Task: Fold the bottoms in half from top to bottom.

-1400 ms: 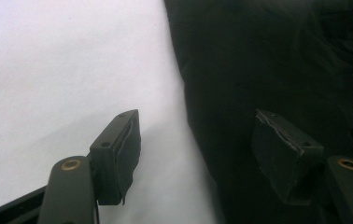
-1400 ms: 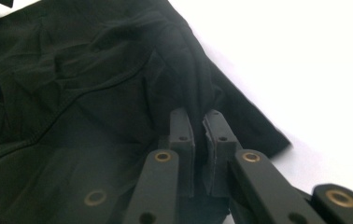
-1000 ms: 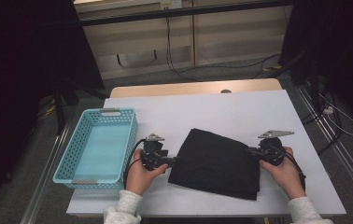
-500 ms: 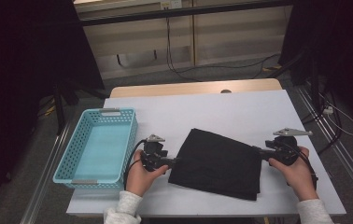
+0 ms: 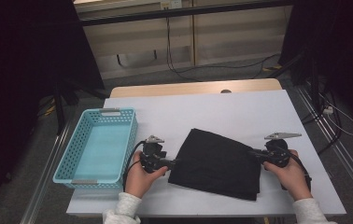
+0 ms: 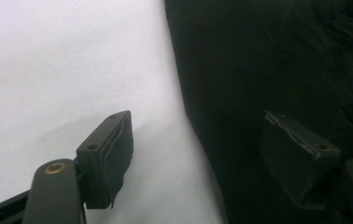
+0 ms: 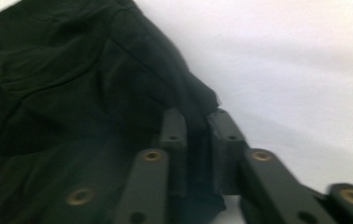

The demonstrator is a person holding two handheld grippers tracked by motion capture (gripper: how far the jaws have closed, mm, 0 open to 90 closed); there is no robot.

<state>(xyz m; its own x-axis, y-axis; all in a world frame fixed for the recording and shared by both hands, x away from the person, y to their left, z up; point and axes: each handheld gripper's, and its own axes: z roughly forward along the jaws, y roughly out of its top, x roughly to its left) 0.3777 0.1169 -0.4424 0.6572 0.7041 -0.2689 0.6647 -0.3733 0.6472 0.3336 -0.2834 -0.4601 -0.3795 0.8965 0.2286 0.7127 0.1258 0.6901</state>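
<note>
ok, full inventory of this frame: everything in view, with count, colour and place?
folded cloth: 1, black, flat on the table's near middle
basket: 1, light blue, perforated, on the table's left side
table: 1, white top
cables: several, dark, on the floor beyond the table
left gripper: 1, black, open, straddling the cloth's left edge
right gripper: 1, black, shut on the cloth's right corner
hands: 2, in white sleeves, at the near edge

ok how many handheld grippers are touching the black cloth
1 for sure: the right gripper is shut on the folded black cloth at its right edge. The left gripper is open astride the left edge; contact unclear.
</note>
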